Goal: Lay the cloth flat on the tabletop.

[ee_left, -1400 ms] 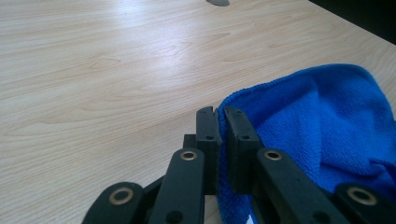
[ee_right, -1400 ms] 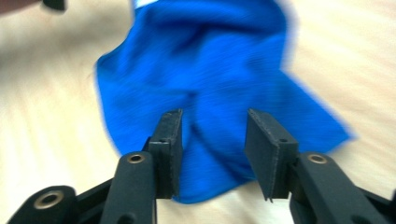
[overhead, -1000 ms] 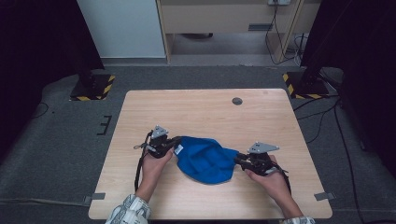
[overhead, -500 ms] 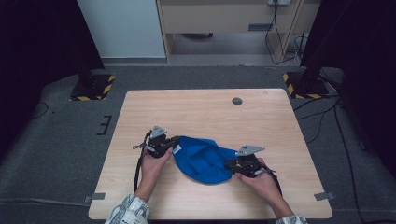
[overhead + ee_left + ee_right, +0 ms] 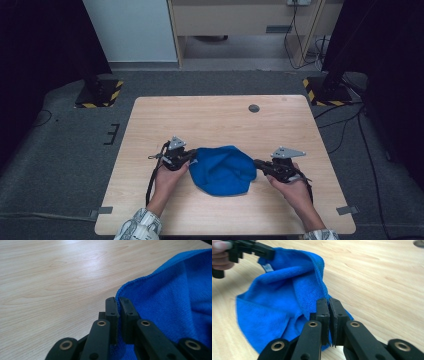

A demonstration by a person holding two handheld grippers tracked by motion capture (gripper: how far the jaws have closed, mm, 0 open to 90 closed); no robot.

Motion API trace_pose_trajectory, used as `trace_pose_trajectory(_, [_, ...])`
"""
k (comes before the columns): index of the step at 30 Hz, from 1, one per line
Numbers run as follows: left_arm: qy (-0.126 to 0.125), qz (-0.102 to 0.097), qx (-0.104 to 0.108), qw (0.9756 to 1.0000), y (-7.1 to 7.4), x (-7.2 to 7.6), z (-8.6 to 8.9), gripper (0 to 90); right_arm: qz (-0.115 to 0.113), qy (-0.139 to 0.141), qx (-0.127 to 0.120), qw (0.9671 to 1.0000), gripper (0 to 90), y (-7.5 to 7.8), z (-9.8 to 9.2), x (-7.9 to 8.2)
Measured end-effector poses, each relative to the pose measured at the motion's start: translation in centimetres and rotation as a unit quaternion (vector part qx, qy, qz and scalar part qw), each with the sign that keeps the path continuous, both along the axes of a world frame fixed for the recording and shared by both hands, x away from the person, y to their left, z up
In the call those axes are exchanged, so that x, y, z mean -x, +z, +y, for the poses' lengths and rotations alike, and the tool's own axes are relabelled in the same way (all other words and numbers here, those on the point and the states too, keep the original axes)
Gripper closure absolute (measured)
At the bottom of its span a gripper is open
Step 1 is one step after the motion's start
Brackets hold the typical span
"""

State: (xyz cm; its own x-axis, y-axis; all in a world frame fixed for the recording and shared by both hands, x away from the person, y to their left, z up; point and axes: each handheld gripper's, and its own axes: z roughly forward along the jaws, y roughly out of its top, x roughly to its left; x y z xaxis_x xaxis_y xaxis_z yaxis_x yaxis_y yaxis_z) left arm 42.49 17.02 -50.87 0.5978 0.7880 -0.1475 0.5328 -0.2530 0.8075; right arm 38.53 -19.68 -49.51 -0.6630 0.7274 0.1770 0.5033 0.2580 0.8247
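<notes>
A pale wood table (image 5: 220, 115) stands on grey carpet (image 5: 65, 145) in a dim room. Below its centre lies a blue cloth (image 5: 222, 170), long axis 9 to 3 o'clock. The left claw (image 5: 189, 156) pinches its 9 o'clock edge; the right claw (image 5: 257, 163), jaws just closing, grips its 3 o'clock edge.

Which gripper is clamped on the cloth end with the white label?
The left gripper: in the right gripper view the white label sits right beside its fingers on the blue cloth. The right gripper pinches the opposite edge.
</notes>
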Motion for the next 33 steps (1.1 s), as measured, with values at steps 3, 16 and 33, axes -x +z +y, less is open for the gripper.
trace_pose_trajectory(3, [-0.012,0.005,-0.004,0.9999,-0.5,-0.1,-0.4,81.3,0.008,-0.006,0.005,0.9999,88.0,-0.6,-0.1,-0.3])
trace_pose_trajectory(16, [-0.022,0.005,-0.032,0.9992,-1.3,-0.4,-0.6,50.5,0.015,-0.009,0.016,0.9997,88.4,-1.1,0.2,-0.5])
trace_pose_trajectory(33, [-0.014,-0.032,0.031,0.9989,-0.3,-0.3,1.3,46.1,0.017,-0.016,0.023,0.9995,89.1,-1.2,0.1,-0.6])
